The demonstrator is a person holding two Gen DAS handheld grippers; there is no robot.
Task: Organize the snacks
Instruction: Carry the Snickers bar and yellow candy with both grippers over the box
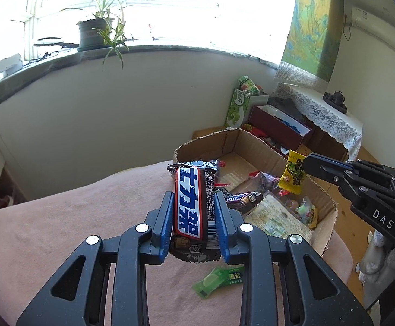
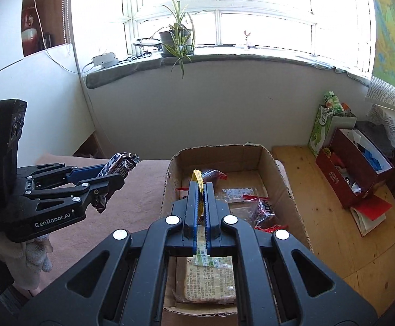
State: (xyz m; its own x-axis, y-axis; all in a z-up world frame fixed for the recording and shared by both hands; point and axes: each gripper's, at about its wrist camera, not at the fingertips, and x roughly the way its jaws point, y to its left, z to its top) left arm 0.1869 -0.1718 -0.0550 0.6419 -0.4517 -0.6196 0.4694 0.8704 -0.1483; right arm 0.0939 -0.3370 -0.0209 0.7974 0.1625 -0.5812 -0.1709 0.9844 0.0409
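Note:
My left gripper (image 1: 193, 198) is shut on a brown, blue and white chocolate bar (image 1: 190, 206), held above the pink bed cover (image 1: 61, 231). It also shows in the right wrist view (image 2: 113, 172), left of the box. My right gripper (image 2: 201, 187) is shut on a thin yellow snack packet (image 2: 198, 180), held over the open cardboard box (image 2: 285, 187). In the left wrist view that packet (image 1: 292, 175) hangs from the right gripper (image 1: 310, 163) above the box (image 1: 205, 142). The box holds several snack packets (image 1: 277, 214). A green candy (image 1: 215, 279) lies on the cover under my left gripper.
The box sits at the bed's edge, with a wooden floor (image 2: 333, 233) to its right. A red box (image 2: 352, 168) and a green carton (image 2: 321, 127) stand on the floor by the wall. A potted plant (image 2: 177, 36) is on the windowsill.

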